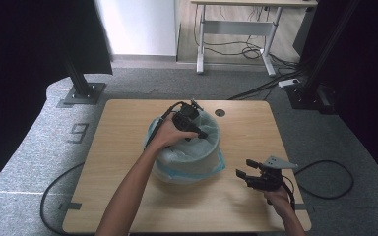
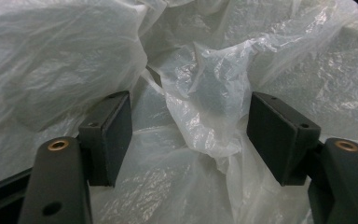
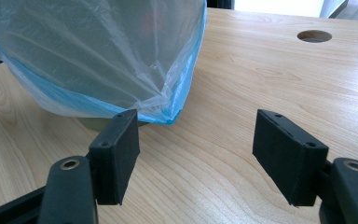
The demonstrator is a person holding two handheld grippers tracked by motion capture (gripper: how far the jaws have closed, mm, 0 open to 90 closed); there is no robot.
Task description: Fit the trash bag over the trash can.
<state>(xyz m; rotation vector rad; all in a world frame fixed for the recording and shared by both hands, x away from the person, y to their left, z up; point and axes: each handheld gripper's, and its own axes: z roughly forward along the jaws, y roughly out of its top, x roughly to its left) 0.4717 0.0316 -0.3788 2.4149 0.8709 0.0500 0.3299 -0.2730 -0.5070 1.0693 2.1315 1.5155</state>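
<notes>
A round bin [image 1: 189, 160] stands mid-table, lined with a thin whitish plastic bag [image 1: 211, 169] whose blue-edged rim hangs over the outside. My left gripper [image 1: 199, 133] reaches down into the bin's mouth. In the left gripper view, my left gripper [image 2: 190, 105] has its jaws apart, with a crumpled fold of the bag [image 2: 200, 88] standing between the pads and neither pad pressing on it. My right gripper [image 1: 244, 168] hovers low over the table to the bin's right. In the right gripper view, my right gripper [image 3: 196, 121] is open with nothing between its jaws, pointing at the bag's hanging rim [image 3: 163, 109].
The wooden table [image 1: 128, 196] has a round cable hole [image 1: 220, 112] behind the bin. Bare wood lies in front of and to the right of the bin. A cable [image 1: 325, 179] loops off the right edge. A desk frame [image 1: 236, 29] stands far back.
</notes>
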